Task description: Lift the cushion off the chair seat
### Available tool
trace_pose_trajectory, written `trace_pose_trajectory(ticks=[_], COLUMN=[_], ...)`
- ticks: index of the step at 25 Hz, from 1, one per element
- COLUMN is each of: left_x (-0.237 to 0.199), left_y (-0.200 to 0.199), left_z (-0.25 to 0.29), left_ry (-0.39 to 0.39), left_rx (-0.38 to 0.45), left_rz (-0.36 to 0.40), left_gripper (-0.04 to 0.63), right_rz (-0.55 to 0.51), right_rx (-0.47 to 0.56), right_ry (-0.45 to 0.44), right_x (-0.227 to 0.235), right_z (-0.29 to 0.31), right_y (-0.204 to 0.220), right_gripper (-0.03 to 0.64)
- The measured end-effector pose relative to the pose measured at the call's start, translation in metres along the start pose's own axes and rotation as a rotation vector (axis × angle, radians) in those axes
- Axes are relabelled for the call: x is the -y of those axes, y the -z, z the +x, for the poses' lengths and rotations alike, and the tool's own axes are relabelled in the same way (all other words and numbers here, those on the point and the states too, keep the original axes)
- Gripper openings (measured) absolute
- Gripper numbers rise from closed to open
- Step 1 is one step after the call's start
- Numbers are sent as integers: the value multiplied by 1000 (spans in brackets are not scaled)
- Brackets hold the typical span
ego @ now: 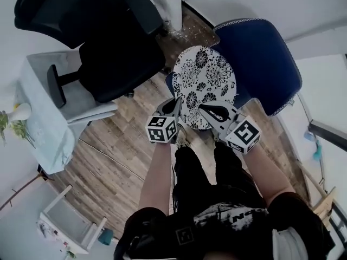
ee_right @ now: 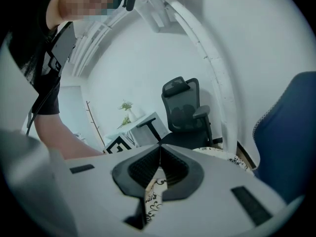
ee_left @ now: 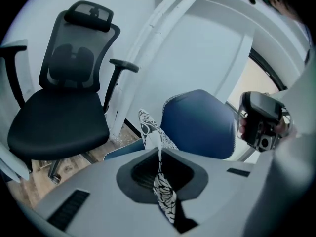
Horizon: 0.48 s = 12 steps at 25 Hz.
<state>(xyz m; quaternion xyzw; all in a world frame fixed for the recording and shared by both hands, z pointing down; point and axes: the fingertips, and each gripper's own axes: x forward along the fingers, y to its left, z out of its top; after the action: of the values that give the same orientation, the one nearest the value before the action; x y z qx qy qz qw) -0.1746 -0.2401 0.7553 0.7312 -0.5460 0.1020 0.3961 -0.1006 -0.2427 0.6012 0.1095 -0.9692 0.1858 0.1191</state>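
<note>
Round cushion [ego: 205,83], white with black floral print, hangs over the front part of the blue chair [ego: 265,58] seat, gripped at its near rim from two sides. Left gripper [ego: 174,110] has the near-left part of the rim. In the left gripper view its jaws are closed tight on a fold of the printed fabric, which runs down between the ribbed pads while the cushion rises edge-on beyond the tips. Right gripper [ego: 209,110] has the near-right part of the rim. In the right gripper view its jaws are likewise pinched on the patterned edge, and the rest of the cushion spreads away to the right, towards the blue backrest. The two grippers sit just beside each other, tips pointing away from the person, marker cubes facing up. The cushion's near edge is clear of the seat, but no view settles whether its far edge still touches the upholstery. The blue chair has pale stitched piping round its backrest and stands close to a white wall. A black office chair [ego: 108,47] with mesh back, headrest and armrests stands to the left, on the wood plank floor [ego: 108,161]. Further left is a table [ego: 38,140] under a pale cloth. At its left edge stands a small white vase [ego: 20,111] holding green sprigs [ego: 16,128]. White slatted stool [ego: 65,221] at lower left.
</note>
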Motion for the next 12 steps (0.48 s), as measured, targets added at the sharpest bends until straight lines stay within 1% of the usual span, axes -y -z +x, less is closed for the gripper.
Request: trace_pose_trajectory(ticks=[5,9,12], left_x=[33,55,74], left_y=[-33,-66,-91], left_z=[-37,-75,-102], left_ry=[-7,-28,-44], left_rx=[40,90,121], left_rz=[56,97,152], left_gripper=[26,26,25], right_rz=[-16,-56,-94], right_rx=[-9,16,29], right_ry=[-2,-7,-11], right_x=[-9,-20,-29], right_z=[-15,-24,-32], right_y=[-18,-53,-78], right_gripper=[18,18,17])
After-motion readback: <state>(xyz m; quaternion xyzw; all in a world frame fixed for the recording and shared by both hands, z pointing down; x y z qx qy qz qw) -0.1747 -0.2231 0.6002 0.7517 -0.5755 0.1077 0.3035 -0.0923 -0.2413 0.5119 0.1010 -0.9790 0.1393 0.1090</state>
